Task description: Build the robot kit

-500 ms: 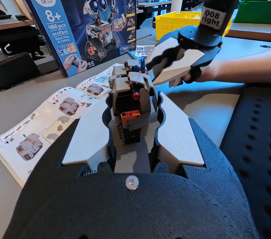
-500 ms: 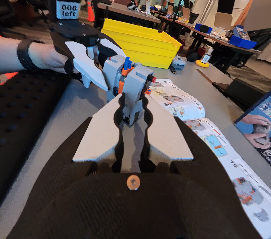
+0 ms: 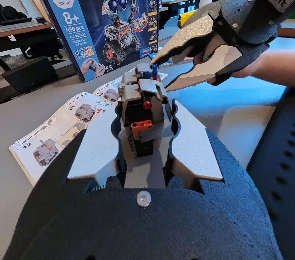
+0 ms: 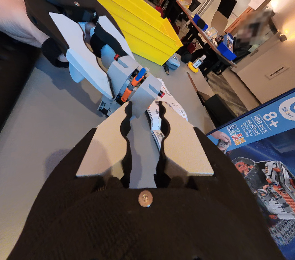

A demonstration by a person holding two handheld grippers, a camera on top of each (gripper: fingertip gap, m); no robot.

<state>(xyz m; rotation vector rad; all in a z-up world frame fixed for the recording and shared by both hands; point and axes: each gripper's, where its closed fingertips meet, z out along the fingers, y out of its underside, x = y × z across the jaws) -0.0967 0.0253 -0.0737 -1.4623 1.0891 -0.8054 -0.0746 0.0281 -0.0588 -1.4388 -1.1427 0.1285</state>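
Observation:
A grey, black and orange brick model (image 3: 143,124) stands on the grey table (image 3: 223,116), with blue pins (image 3: 154,68) sticking up from its top. My left gripper (image 3: 146,105) is shut on the model's lower body, one finger on each side. It also shows in the right wrist view (image 4: 122,76), clamped on the model (image 4: 143,92). My right gripper (image 3: 158,76) is open and tilted, its upper tip by the blue pins and its lower tip beside the top grey panel. In its own view the right gripper (image 4: 144,103) has the panel's lower corner between its tips.
A blue kit box (image 3: 99,20) stands behind the model, with an open instruction booklet (image 3: 52,132) lying to the left. A yellow bin (image 4: 135,17) sits farther back on the table. A black perforated mat (image 3: 279,140) lies on the right. A small grey device (image 4: 173,62) lies by the bin. My left and right fingertips are right by each other.
My right gripper has opened wider and rolled to one side, so its view now tilts. My left gripper still holds the model in place.

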